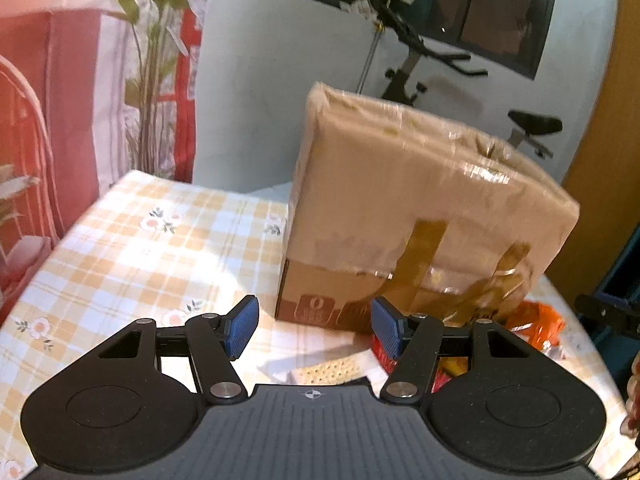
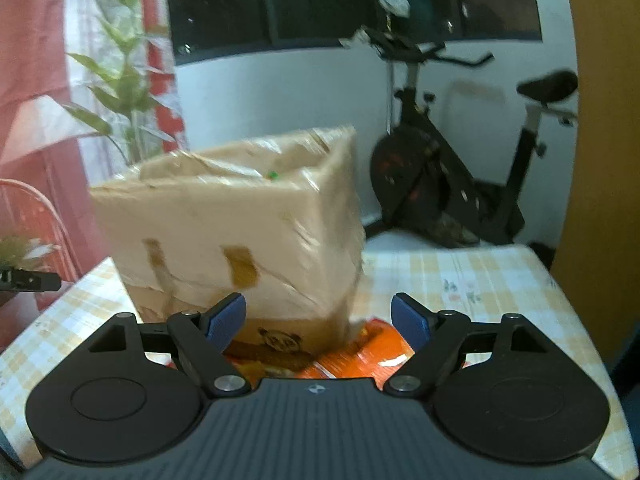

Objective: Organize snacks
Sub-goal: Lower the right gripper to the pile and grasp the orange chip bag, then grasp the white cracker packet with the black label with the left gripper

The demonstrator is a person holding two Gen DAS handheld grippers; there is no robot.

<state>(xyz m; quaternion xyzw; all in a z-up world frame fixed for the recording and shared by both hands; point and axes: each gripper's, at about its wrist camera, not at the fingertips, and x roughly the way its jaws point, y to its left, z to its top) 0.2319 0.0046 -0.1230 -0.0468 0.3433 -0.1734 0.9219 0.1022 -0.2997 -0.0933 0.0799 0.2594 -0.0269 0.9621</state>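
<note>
So there's a table (image 1: 120, 240) with a yellow-and-white checked cloth with little flowers, and a big cardboard box (image 1: 420, 208) sits on it, wrapped in clear tape with a couple of brown tape strips down the near face. It's blurry in both views, but the top looks open from the right side. The left gripper (image 1: 314, 326) hangs over the near edge of the table with its blue pads spread apart and nothing between them, just tablecloth, and the box is up at about 1 o'clock from it. The right gripper (image 2: 318, 322) is also released, jaws wide, gripping nothing. The snacks are all down low by the front of the box: an orange snack packet (image 2: 360, 356) lies flat on the cloth right under the right gripper's open jaws, at the box's near corner, and from the left camera a crumpled orange bag (image 1: 536, 320) shows at 3 o'clock, plus a pale cracker-looking packet (image 1: 332, 368) just below the jaws. An exercise bike (image 2: 448, 168) stands behind the table at 12 to 2 o'clock, and a leafy plant (image 2: 120, 92) at 10.
</note>
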